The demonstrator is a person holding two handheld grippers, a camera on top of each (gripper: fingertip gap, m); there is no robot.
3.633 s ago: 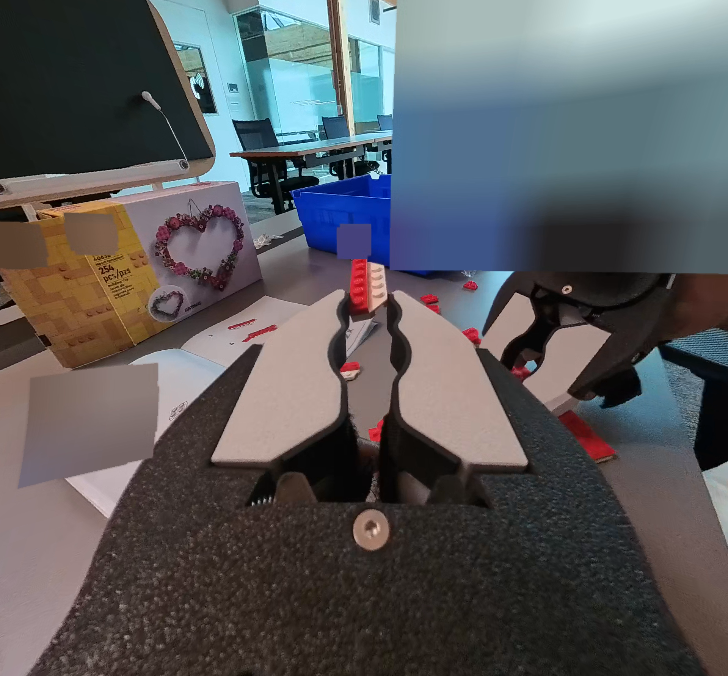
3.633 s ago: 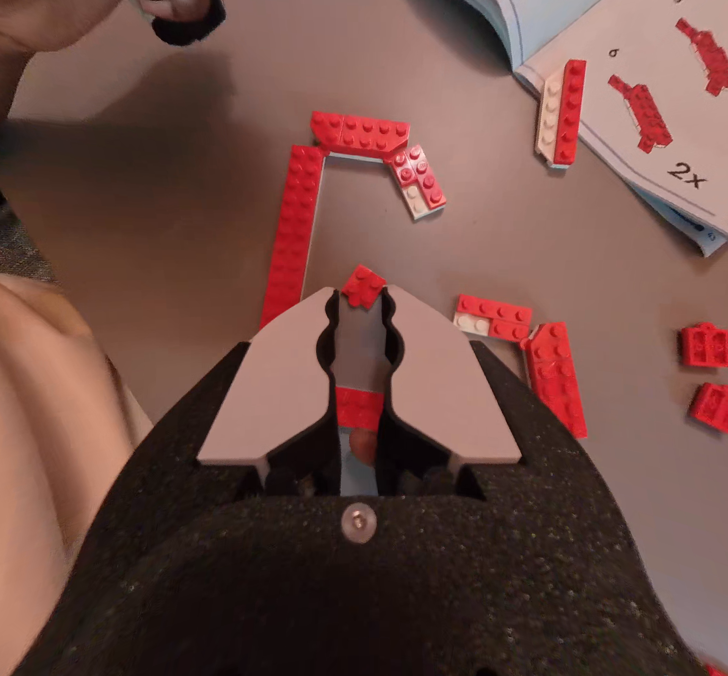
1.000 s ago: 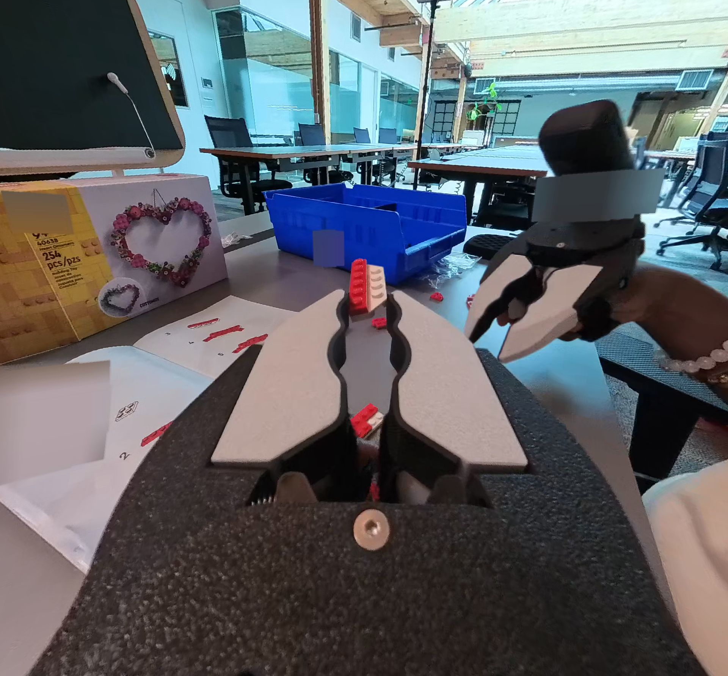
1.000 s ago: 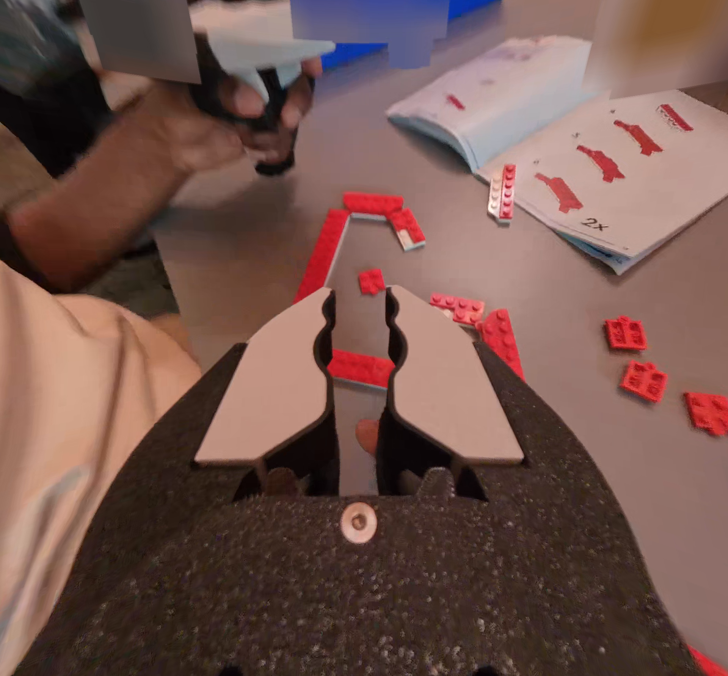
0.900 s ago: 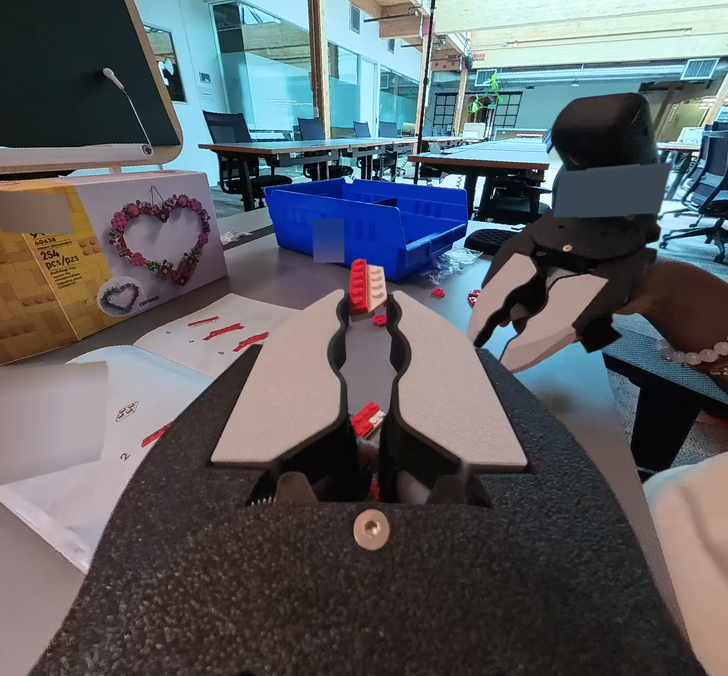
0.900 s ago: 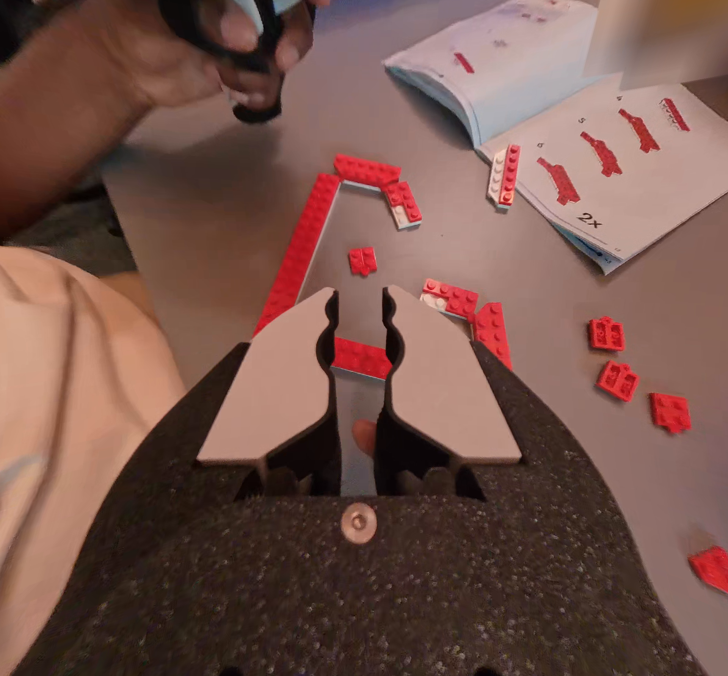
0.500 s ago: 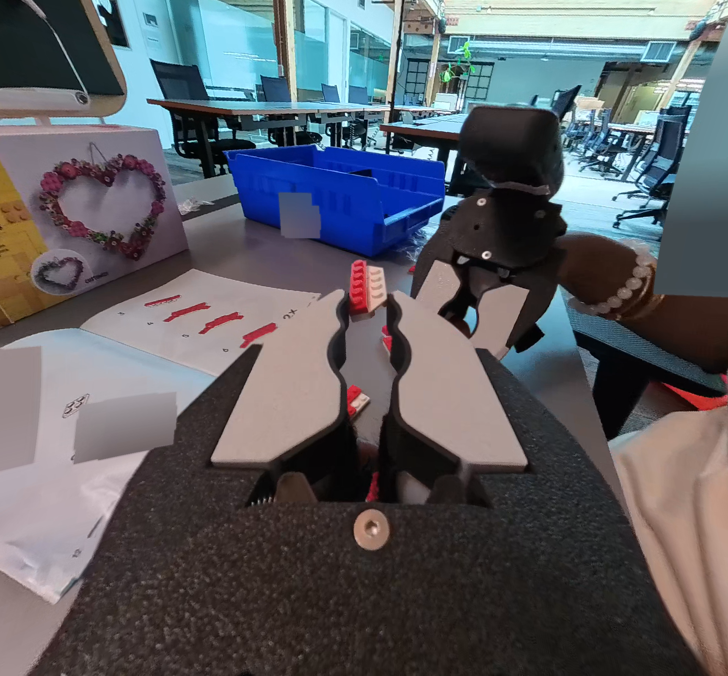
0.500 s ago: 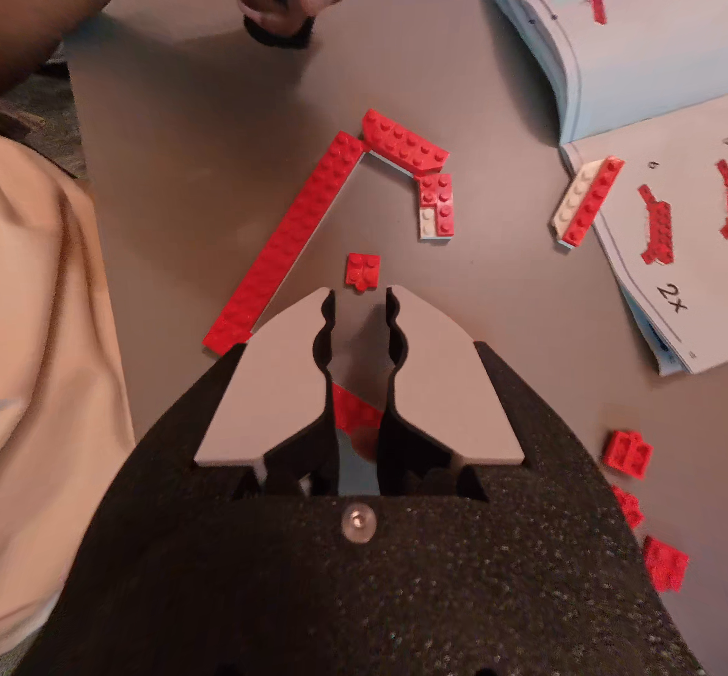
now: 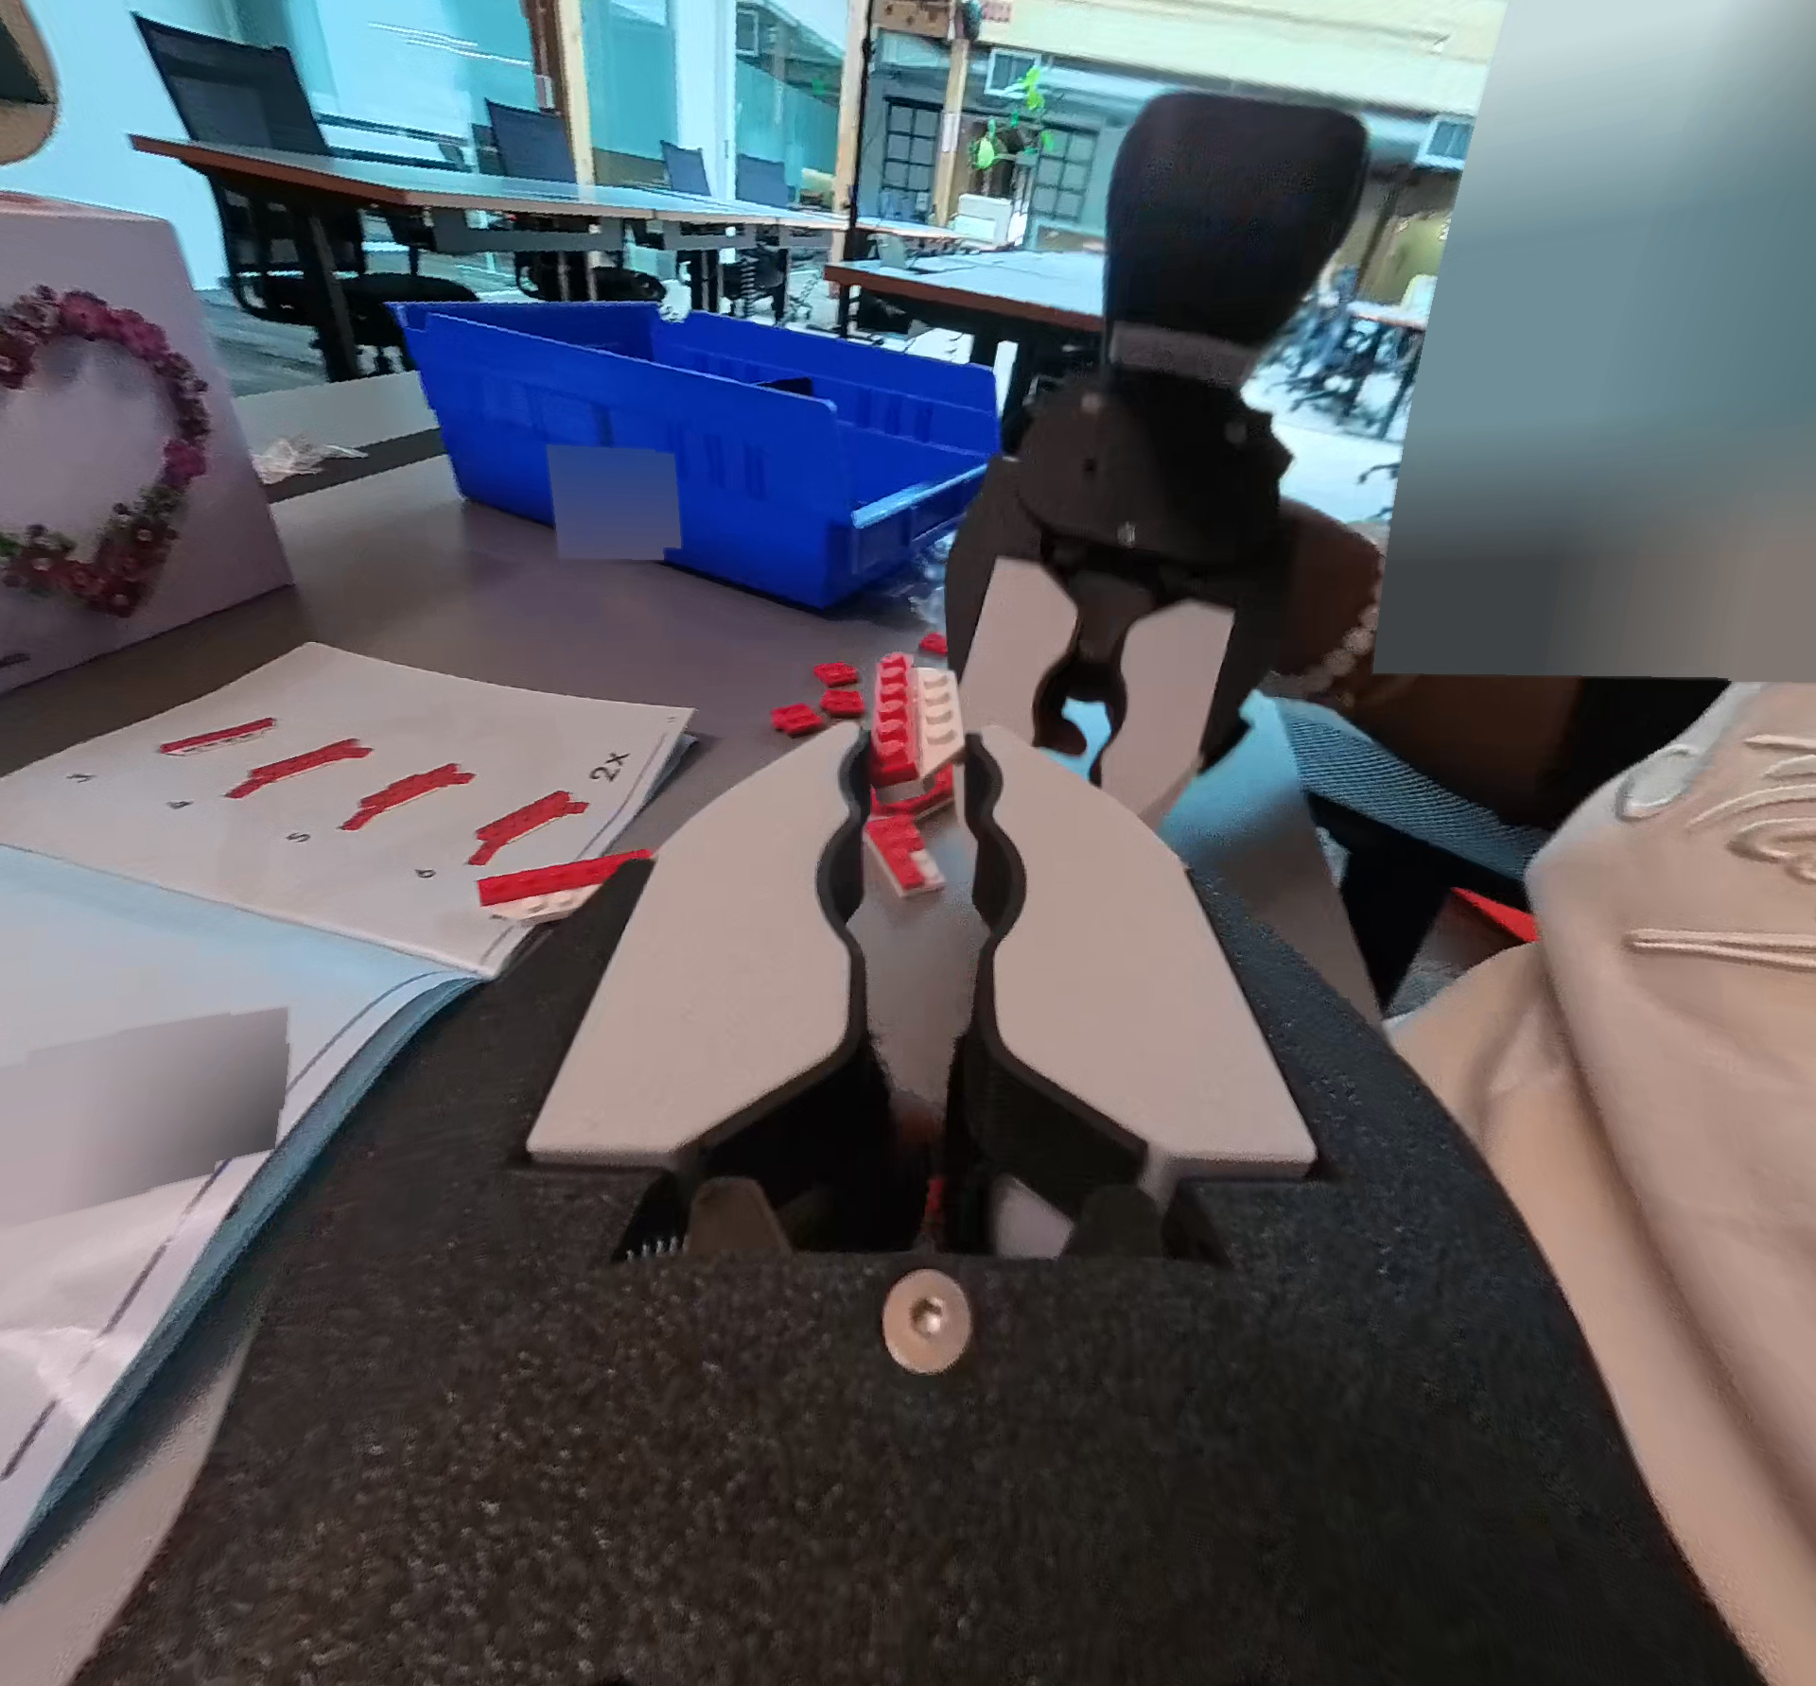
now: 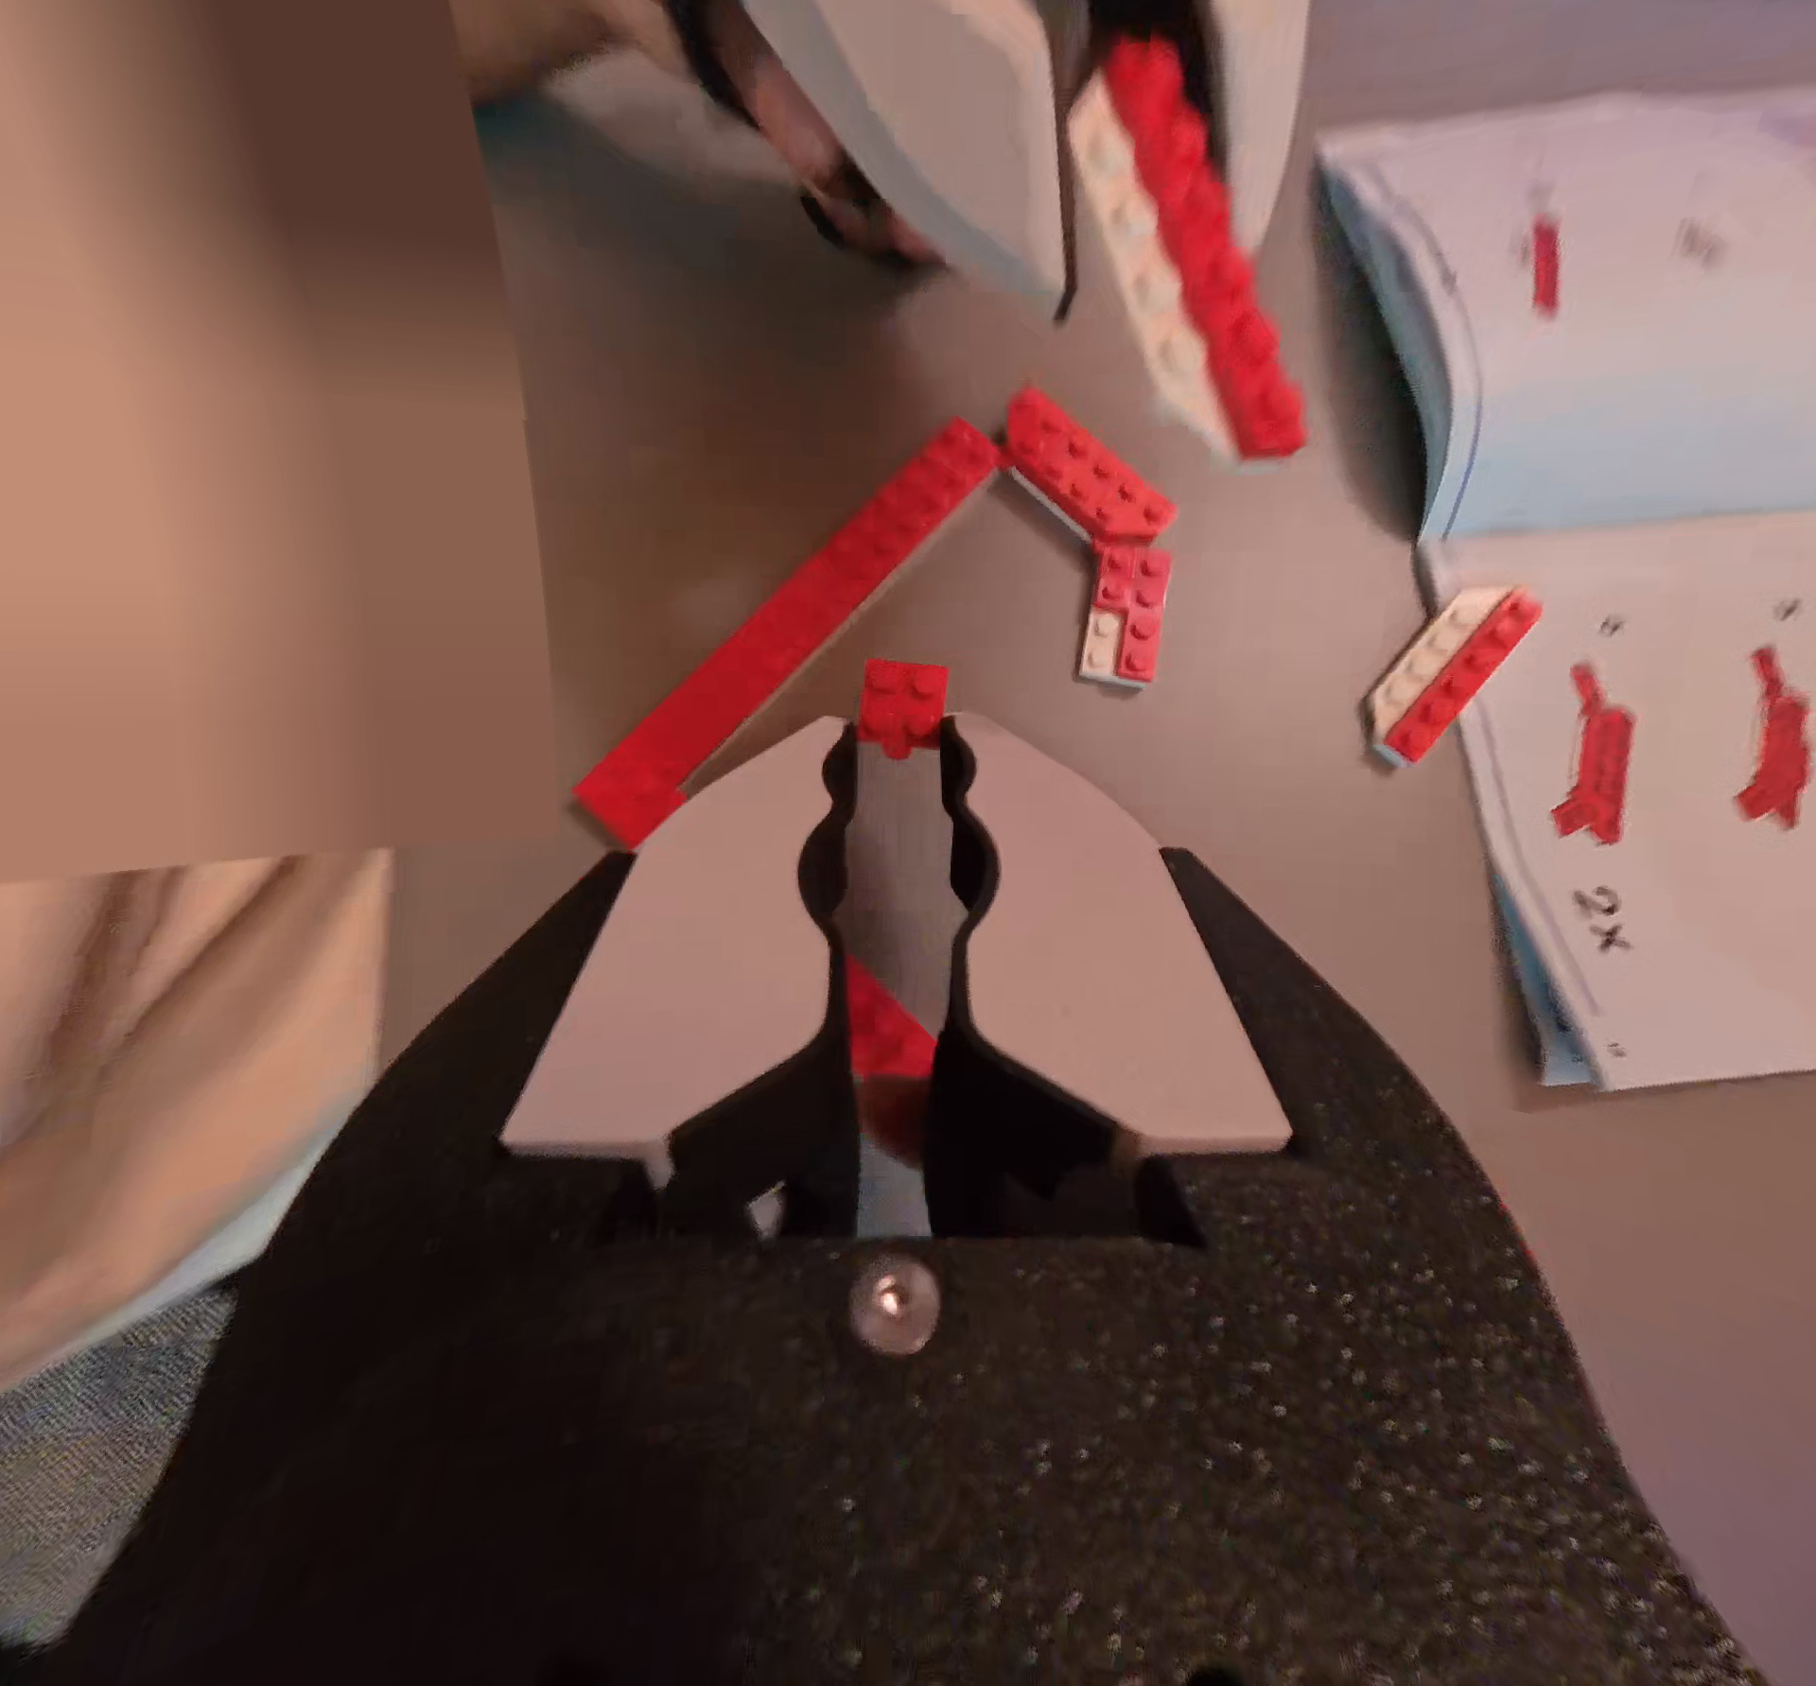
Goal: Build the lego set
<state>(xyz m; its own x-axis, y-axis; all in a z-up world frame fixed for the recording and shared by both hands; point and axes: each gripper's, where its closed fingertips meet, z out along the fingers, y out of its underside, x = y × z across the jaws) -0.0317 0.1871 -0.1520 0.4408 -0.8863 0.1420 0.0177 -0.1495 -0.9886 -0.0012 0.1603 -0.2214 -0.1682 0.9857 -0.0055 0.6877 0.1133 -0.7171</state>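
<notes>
My left gripper (image 9: 914,740) is shut on a red-and-white plate piece (image 9: 914,715) and holds it above the table. It also shows at the top of the right wrist view (image 10: 1130,195), with that piece (image 10: 1199,263) sticking out. My right gripper (image 10: 899,725) points down at the table, its tips closed on a small red plate (image 10: 904,696). It also shows in the left wrist view (image 9: 1101,715). Just beyond it lies the partial build: a long red plate (image 10: 786,627), an angled red plate (image 10: 1081,480) and a red-and-white end (image 10: 1125,612).
An open instruction booklet (image 10: 1671,853) lies to the right with a second red-and-white piece (image 10: 1454,671) at its edge. A blue bin (image 9: 708,460), the set's box (image 9: 98,460) and loose red plates (image 9: 825,701) stand farther back. A person's sleeve (image 9: 1671,1148) is at right. Left tips to right tips: about 8 centimetres.
My right gripper has come down over the small red plate and closed on it. My left gripper has carried its red-and-white piece lower, towards the build.
</notes>
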